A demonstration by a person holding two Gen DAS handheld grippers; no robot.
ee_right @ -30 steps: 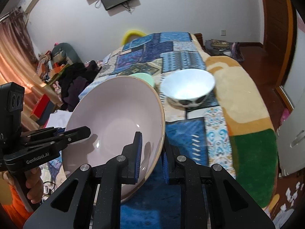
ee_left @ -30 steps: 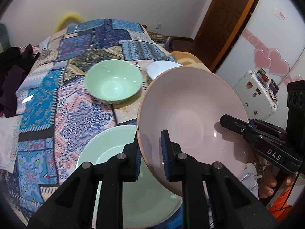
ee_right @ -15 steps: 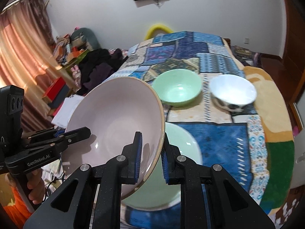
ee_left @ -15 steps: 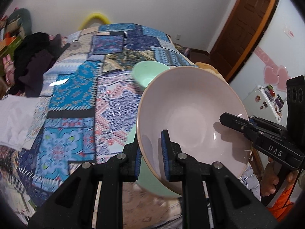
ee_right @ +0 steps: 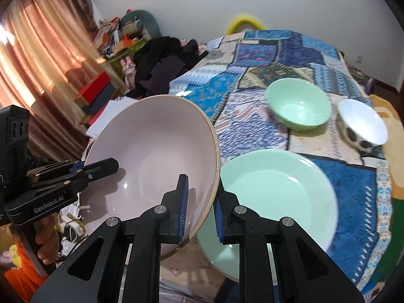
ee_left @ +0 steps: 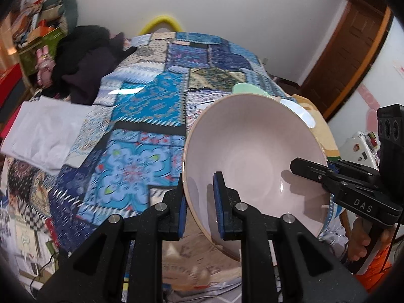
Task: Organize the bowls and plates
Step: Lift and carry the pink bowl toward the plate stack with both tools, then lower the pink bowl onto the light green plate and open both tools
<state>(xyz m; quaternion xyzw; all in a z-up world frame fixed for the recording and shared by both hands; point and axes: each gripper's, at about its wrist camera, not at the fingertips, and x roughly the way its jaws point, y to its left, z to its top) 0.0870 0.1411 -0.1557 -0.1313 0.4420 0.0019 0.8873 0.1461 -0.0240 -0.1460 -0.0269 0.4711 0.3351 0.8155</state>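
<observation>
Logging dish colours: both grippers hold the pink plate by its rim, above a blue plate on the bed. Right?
Not quite. The plate on the bed is green, not blue, as the right wrist view shows. Both the left gripper and right gripper do grip the pink plate by its rim.

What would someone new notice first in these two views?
The big pink bowl, tilted in the air and pinched at opposite rims by the left tool and the right tool. On the blue patchwork cloth beside it lies a large green plate, with a small green bowl and a white bowl farther back.
</observation>
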